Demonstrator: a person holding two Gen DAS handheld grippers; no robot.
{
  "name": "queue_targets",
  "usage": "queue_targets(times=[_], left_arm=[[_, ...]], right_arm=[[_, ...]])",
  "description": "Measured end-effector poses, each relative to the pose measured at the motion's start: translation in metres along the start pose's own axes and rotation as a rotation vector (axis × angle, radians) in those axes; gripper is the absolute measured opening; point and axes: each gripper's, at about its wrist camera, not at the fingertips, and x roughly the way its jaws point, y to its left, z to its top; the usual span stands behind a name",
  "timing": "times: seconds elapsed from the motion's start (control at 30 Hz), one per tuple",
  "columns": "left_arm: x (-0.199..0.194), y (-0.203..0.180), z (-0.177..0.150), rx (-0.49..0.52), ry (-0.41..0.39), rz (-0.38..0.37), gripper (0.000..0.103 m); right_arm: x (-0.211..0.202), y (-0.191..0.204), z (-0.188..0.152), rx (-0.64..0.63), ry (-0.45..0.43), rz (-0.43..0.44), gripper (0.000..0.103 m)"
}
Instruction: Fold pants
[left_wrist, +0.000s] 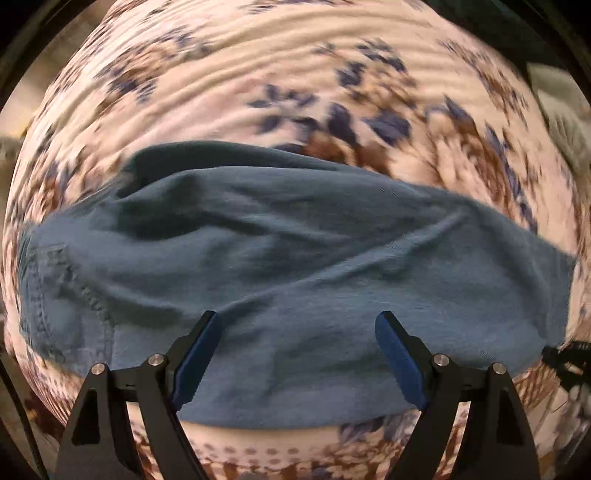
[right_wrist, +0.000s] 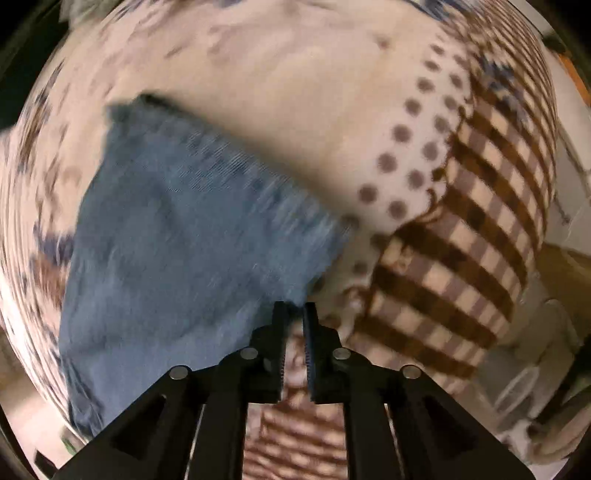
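1. Blur smeared both views, so you couldn't read the seams of the blue pants (left_wrist: 295, 266) clearly.
2. Your left gripper (left_wrist: 297, 332) stood wide open over the pants, gripping nothing.
3. Your right gripper (right_wrist: 294, 314) was nearly closed at the pants' corner; whether it pinched cloth, I couldn't tell.
4. The pants lay on a floral bedspread (left_wrist: 280, 55) with dots and brown checks.

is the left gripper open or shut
Open: the left gripper has its two blue pads spread wide over the blue pants, gripping nothing.
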Motion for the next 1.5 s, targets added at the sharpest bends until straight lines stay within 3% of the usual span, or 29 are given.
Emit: queue_targets(times=[0.03, 0.07, 0.1, 0.17, 0.27, 0.4, 0.53, 0.67, 0.83, 0.87, 0.9, 0.93, 0.97, 1.03, 1.1, 1.17, 1.23, 1.33, 1.37, 1.43, 1.5], left_arm=[[-0.006, 0.011, 0.0, -0.024, -0.005, -0.008, 0.085], [-0.016, 0.03, 0.0, -0.061, -0.011, -0.013, 0.085], [-0.022, 0.045, 0.0, -0.089, -0.016, -0.014, 0.085], [-0.037, 0.084, -0.003, -0.164, -0.023, -0.011, 0.085], [-0.054, 0.15, -0.01, -0.273, -0.024, 0.014, 0.085], [-0.058, 0.24, -0.01, -0.401, -0.032, 0.076, 0.085], [-0.046, 0.32, 0.004, -0.492, -0.03, 0.086, 0.085], [-0.029, 0.365, 0.015, -0.546, -0.02, 0.045, 0.085], [0.017, 0.399, 0.028, -0.584, 0.075, -0.068, 0.085], [0.028, 0.403, 0.029, -0.589, 0.095, -0.104, 0.085], [0.032, 0.406, 0.029, -0.595, 0.096, -0.125, 0.085], [0.036, 0.408, 0.03, -0.596, 0.092, -0.158, 0.085], [0.038, 0.41, 0.031, -0.593, 0.085, -0.171, 0.085], [0.036, 0.411, 0.033, -0.57, 0.045, -0.196, 0.067], [0.034, 0.405, 0.04, -0.504, 0.02, -0.165, 0.053], [0.036, 0.4, 0.051, -0.442, 0.007, -0.11, 0.05], [0.04, 0.399, 0.057, -0.42, 0.011, -0.109, 0.05], [0.03, 0.4, 0.06, -0.429, 0.006, -0.133, 0.051], [0.022, 0.404, 0.056, -0.444, -0.002, -0.159, 0.051], [0.005, 0.411, 0.041, -0.494, -0.024, -0.214, 0.061], [-0.011, 0.414, 0.021, -0.536, -0.047, -0.231, 0.065]], right_arm=[[-0.01, 0.009, -0.006, -0.039, -0.007, -0.017, 0.037], [-0.023, 0.021, -0.017, -0.086, -0.028, -0.031, 0.054], [-0.034, 0.035, -0.03, -0.143, -0.048, -0.038, 0.06], [-0.047, 0.069, -0.058, -0.275, -0.054, -0.043, 0.06], [-0.047, 0.134, -0.107, -0.48, 0.019, 0.01, 0.06], [-0.028, 0.252, -0.178, -0.752, 0.122, 0.116, 0.06], [0.001, 0.355, -0.23, -0.937, 0.212, 0.174, 0.06], [0.042, 0.431, -0.272, -1.007, 0.358, 0.2, 0.06], [0.089, 0.476, -0.304, -1.002, 0.425, 0.176, 0.06], [0.098, 0.488, -0.306, -0.99, 0.433, 0.183, 0.053], [0.1, 0.489, -0.306, -0.974, 0.421, 0.192, 0.023], [0.099, 0.491, -0.307, -0.959, 0.406, 0.21, 0.018], [0.099, 0.496, -0.307, -0.957, 0.386, 0.201, 0.017], [0.09, 0.504, -0.303, -0.947, 0.318, 0.205, 0.011], [0.089, 0.517, -0.299, -0.953, 0.265, 0.19, 0.007], [0.091, 0.527, -0.295, -0.959, 0.225, 0.146, 0.0], [0.088, 0.534, -0.291, -0.986, 0.184, 0.111, 0.0], [0.077, 0.532, -0.28, -0.98, 0.262, 0.152, 0.001], [0.071, 0.529, -0.279, -0.989, 0.288, 0.165, 0.005], [0.063, 0.523, -0.281, -1.025, 0.31, 0.15, 0.024], [0.055, 0.511, -0.287, -1.053, 0.304, 0.135, 0.06]])
